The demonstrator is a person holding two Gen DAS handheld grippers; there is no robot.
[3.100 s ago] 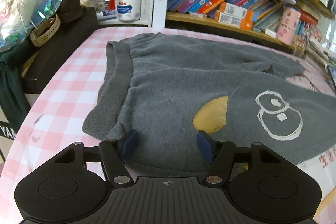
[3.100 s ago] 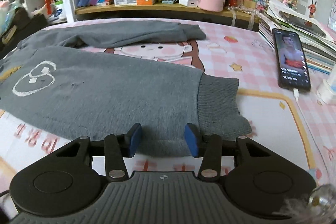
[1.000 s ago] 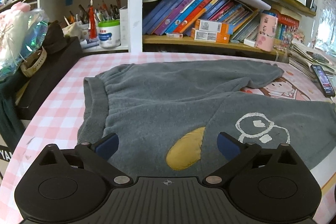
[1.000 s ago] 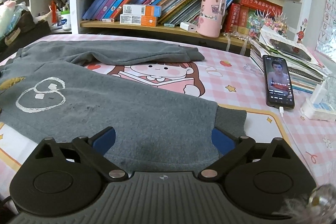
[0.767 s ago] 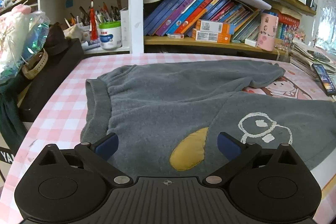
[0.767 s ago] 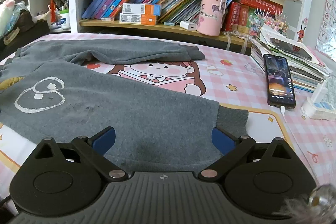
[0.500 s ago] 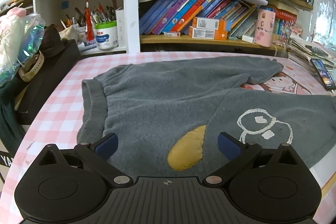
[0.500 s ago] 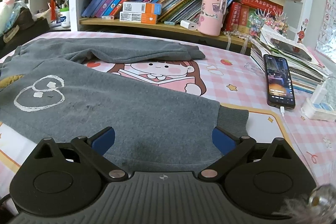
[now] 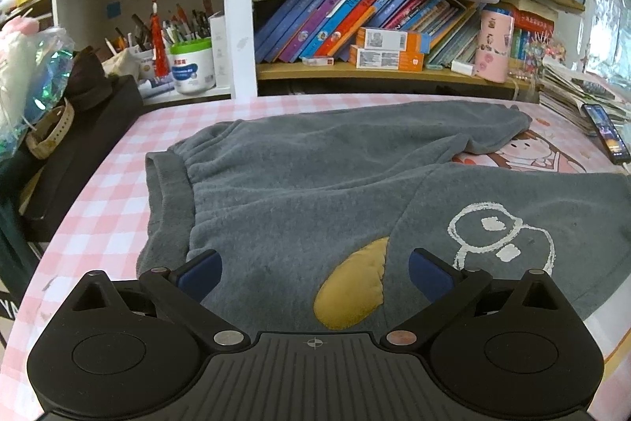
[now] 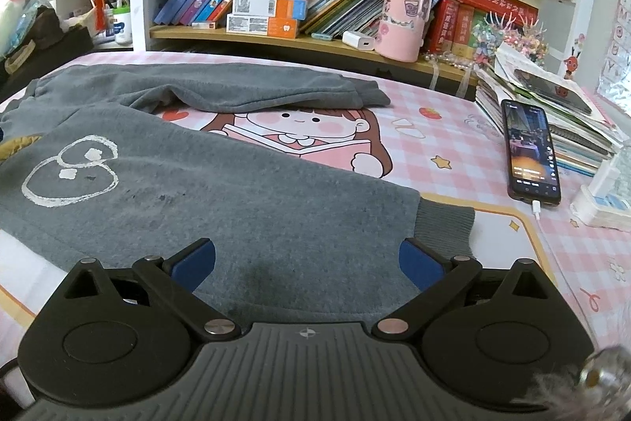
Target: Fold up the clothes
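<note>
Leftward, my left tongs (image 9: pixel 314 273) gaped wide above the waistband end of the grey trousers (image 9: pixel 315 184), spread flat on the pink-checked bench (image 9: pixel 114 184), my right tongs (image 10: pixel 307 257) likewise spread empty over the near leg's cuff (image 10: pixel 445 227), phone (image 10: pixel 530 156) lay beyond.

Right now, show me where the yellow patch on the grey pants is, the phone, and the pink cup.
yellow patch (image 9: pixel 351 287), left wrist view, middle of the patch.
phone (image 10: pixel 530 152), right wrist view, middle of its lit screen.
pink cup (image 10: pixel 402 16), right wrist view, front of its wall.
</note>
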